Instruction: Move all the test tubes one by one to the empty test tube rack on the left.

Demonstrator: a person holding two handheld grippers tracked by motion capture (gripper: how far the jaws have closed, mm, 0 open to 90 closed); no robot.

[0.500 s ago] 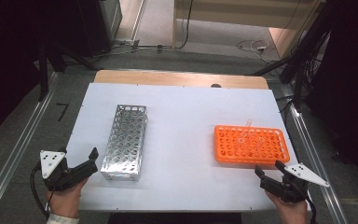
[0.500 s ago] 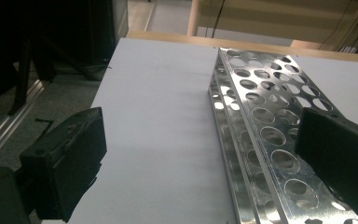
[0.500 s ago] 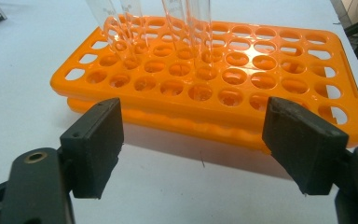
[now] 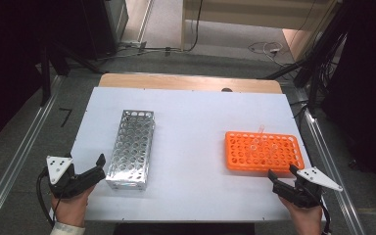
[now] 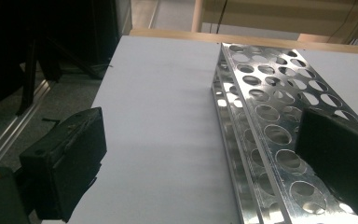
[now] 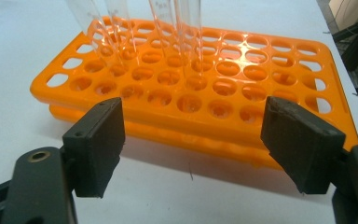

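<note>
Clear tubes stand upright in orange rack, table's right side: likely fragile, slick, light; grip mid-shaft, gently. Metal rack sits left, empty. Right gripper jaws apart just before the orange rack; left gripper apart, beside the metal rack.

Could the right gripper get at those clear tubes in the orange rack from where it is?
Probably yes. The right gripper sits open just in front of the orange rack, and nothing lies between it and the clear tubes.
</note>
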